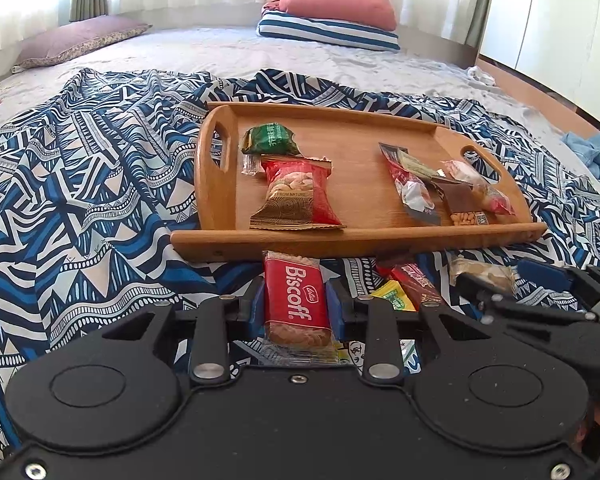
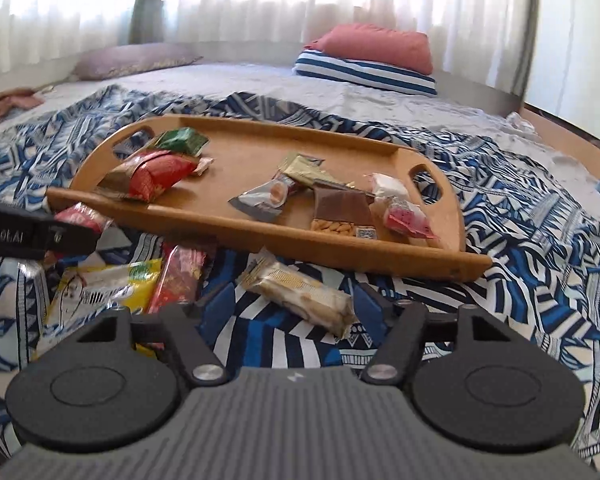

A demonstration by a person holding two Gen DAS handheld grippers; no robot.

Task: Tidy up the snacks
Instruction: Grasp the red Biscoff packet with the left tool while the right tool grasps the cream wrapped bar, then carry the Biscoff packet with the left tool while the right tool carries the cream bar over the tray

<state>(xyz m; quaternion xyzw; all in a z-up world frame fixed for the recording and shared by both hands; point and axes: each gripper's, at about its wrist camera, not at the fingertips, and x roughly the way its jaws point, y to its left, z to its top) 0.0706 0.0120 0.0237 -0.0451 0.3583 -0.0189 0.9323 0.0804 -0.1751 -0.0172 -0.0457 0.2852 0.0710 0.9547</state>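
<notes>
left jaws pinching biscoff packet (image 1: pixel 296 300); right jaws spread, seemingly around wafer bar (image 2: pixel 300 298)

"biscoff" on red packet (image 1: pixel 297 302)

Left tongs (image 1: pixel 295 304) clamped (right tongs (image 2: pixel 296 312) agape)

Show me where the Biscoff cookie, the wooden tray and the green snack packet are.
Biscoff cookie (image 1: pixel 296 300): left wrist view, red wrapper.
Wooden tray (image 1: pixel 340 236): left wrist view, near rim.
Green snack packet (image 1: pixel 269 138): left wrist view, wrapper's middle.
</notes>
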